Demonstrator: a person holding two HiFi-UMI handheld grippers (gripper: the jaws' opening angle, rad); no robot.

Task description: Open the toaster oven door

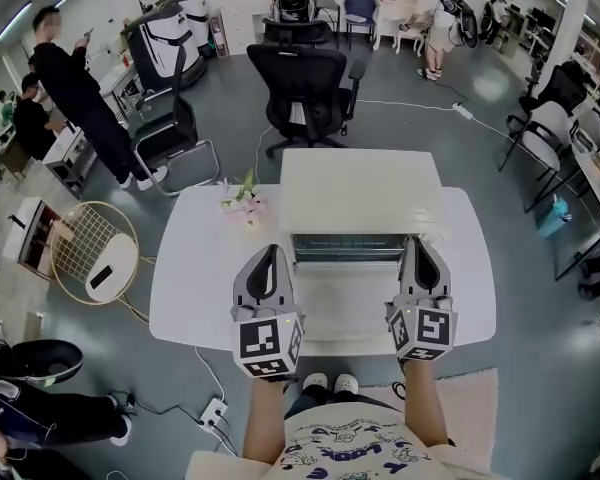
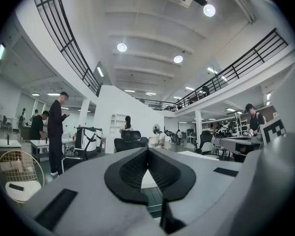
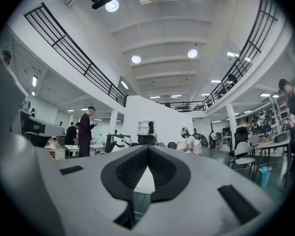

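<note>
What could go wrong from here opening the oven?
1. Both the left gripper and right gripper are shut and empty; they must open before gripping anything on the toaster oven.
2. The flowers sit by the oven's left front corner, near the left gripper; a swing could knock them.
3. A one-handed pull might slide the oven on the table.

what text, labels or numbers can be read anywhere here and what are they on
No text is readable.
shirt: printed lettering, too blurred to read.
cubes on left hand-held gripper and right hand-held gripper: square markers only, no words.
toaster oven: no label visible.
</note>
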